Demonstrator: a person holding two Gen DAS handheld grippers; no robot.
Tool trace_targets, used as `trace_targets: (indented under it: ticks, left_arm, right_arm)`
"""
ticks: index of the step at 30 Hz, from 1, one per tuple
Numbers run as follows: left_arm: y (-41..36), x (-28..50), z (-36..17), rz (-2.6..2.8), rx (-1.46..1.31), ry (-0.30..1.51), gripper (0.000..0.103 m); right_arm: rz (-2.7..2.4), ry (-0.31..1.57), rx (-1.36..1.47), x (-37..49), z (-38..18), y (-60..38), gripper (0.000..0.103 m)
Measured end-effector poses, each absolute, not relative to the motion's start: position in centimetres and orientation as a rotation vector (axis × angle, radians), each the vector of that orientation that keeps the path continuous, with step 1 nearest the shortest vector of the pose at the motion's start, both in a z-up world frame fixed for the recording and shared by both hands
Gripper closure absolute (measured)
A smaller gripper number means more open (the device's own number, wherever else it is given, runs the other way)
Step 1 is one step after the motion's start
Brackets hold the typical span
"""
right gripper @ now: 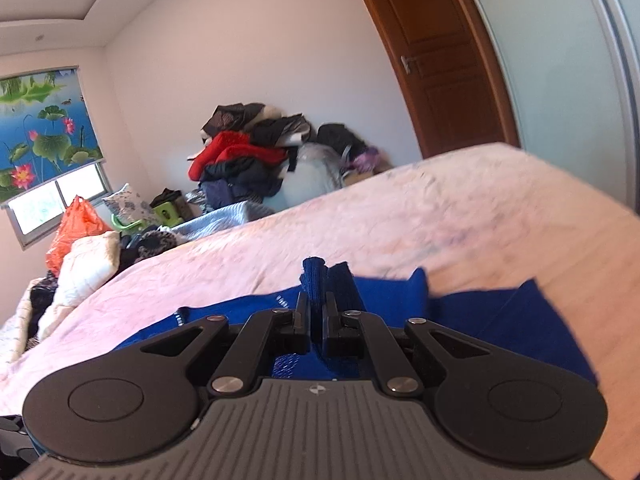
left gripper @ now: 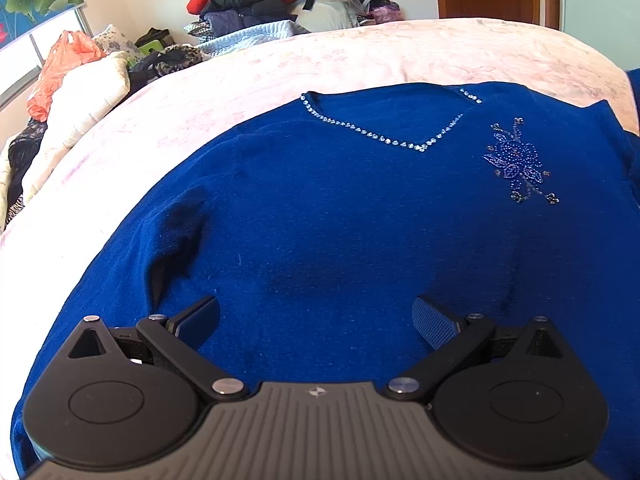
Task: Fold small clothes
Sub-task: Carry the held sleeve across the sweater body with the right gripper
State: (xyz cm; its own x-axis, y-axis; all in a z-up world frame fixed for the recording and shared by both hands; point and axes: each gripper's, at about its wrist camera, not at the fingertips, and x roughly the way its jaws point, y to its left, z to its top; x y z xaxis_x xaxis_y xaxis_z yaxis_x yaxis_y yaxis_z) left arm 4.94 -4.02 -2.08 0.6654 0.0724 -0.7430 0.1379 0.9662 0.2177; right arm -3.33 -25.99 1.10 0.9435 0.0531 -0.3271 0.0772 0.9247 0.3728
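Lying front-up on the pale pink crinkled bedspread (left gripper: pixel 400 52), the royal-blue knit sweater (left gripper: pixel 320 208) shows its rhinestone-trimmed V-neck (left gripper: pixel 420 148) and a beaded flower motif (left gripper: pixel 516 160). The left gripper (left gripper: pixel 316 316) hangs over the sweater's body, jaws spread wide with nothing between them. The right gripper (right gripper: pixel 318 320) is clamped on a ribbed blue cuff (right gripper: pixel 316 280) of the sweater's sleeve, lifted above the bedspread.

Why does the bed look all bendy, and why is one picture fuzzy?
Left wrist view: the fisheye lens curves the bed into a hump, but the blue sweater looks sharp. Right wrist view: the bed edge and the sweater cloth are smeared by blur, and the window glares white.
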Motion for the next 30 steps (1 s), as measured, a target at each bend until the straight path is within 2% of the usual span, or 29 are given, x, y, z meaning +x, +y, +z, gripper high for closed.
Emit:
trace_targets:
  ticks: [11,30]
  left_arm:
    - [-3.0,5.1,-2.4,-0.031,0.263,0.844,0.000]
    - [1.7,5.4,-2.0,0.014,0.214,0.836,0.000]
  right_arm:
    - [0.091,0.328,0.444,0.3,3.2,-24.6,0.095]
    - [0.253,0.441,0.412,7.8,1.7,-15.2,0.095]
